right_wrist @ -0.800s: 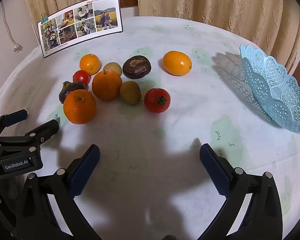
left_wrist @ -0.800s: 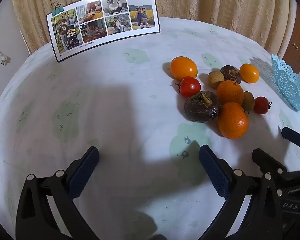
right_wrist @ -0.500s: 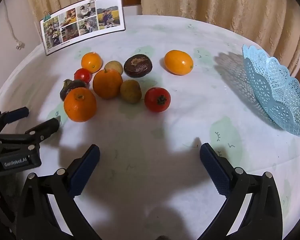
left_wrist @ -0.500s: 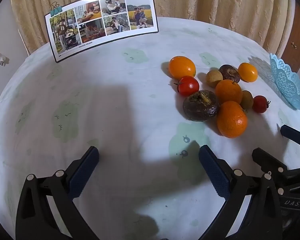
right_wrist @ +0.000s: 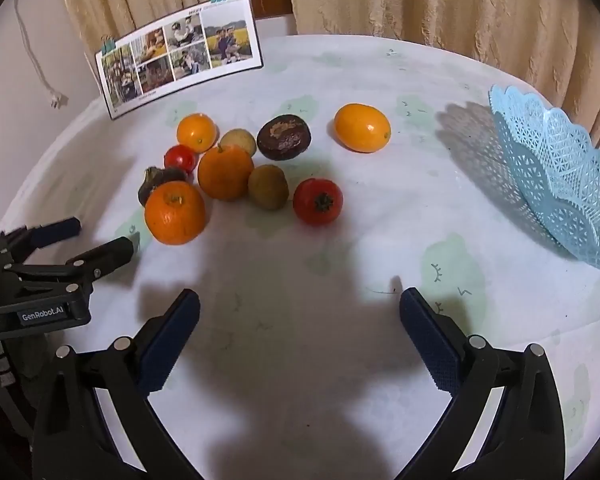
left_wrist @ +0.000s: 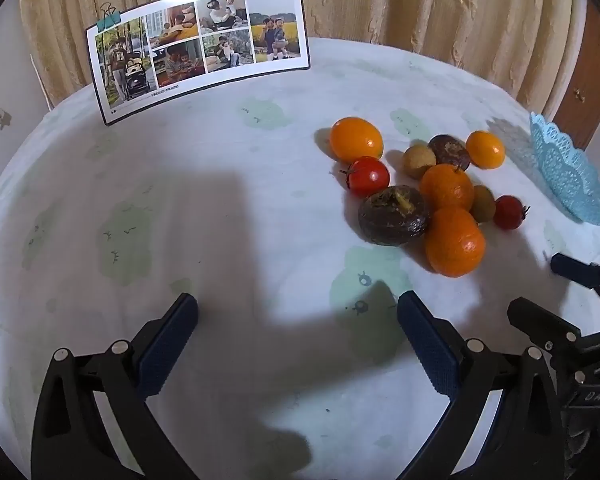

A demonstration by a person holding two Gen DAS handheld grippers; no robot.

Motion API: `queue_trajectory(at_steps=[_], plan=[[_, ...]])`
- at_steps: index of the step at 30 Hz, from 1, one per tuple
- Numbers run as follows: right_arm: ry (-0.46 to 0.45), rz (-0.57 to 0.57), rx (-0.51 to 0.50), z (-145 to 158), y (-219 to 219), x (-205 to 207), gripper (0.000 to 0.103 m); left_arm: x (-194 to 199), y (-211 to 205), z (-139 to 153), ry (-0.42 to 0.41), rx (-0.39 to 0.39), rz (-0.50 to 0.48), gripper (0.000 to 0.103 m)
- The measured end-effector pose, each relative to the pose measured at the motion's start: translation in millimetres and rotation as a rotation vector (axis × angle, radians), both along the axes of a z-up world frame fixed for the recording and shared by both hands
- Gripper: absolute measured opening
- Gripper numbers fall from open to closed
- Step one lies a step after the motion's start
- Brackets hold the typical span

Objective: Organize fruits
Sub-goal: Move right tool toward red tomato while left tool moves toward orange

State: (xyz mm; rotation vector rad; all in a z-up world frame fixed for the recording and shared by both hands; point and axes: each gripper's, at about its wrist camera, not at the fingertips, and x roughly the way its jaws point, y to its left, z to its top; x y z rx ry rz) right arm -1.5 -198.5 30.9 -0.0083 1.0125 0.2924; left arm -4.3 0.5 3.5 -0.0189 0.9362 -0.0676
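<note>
Left gripper [left_wrist: 298, 318] is spread wide with nothing between its blue pads, hovering over bare tablecloth [left_wrist: 180, 208]. Ahead and to its right sits the fruit pile: nearest is a big orange [left_wrist: 455, 241], touching a dark brown wrinkled fruit [left_wrist: 393, 215] on its left. Behind those, a second orange [left_wrist: 447, 187], a red tomato [left_wrist: 368, 176], a small tan fruit [left_wrist: 419, 161] and another dark fruit [left_wrist: 449, 151]. At the back left of the pile, a smooth yellow-orange fruit [left_wrist: 356, 139]; at the back right, a smaller one [left_wrist: 485, 149]. On the right of the pile, a small greenish-brown fruit [left_wrist: 483, 203] and a second tomato [left_wrist: 509, 211] just beside it.

Over to the right gripper [right_wrist: 300, 316], also wide open and empty. The pile lies ahead and left of it; the tomato [right_wrist: 318, 201] with its stem facing up is the closest piece, almost straight ahead. The yellow-orange fruit [right_wrist: 362, 127] stands alone, apart from the cluster, farther back. The blue lace basket [right_wrist: 560, 176] rests tilted at the right edge of the table, well apart from every fruit, nothing visible in it. The left gripper's fingertips show at the left, just short of the big orange [right_wrist: 175, 218]. A photo card [right_wrist: 180, 60] stands clipped upright at the far side, curtains [right_wrist: 420, 0] behind.
</note>
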Motion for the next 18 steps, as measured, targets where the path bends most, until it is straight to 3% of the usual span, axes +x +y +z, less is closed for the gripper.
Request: queue_trajectory(at_steps=[6,18], plan=[[-0.009,-0.029,0.035,2.2,-9.8,1.4,0.101,-2.1,3.1,3.5,-0.023,-0.034,0.002,0.096],[-0.064,-0.051,0.031,12.1,-15.0,15.1,0.1,-4.6,2.3,12.9,-0.073,-0.008,0.013,0.094]])
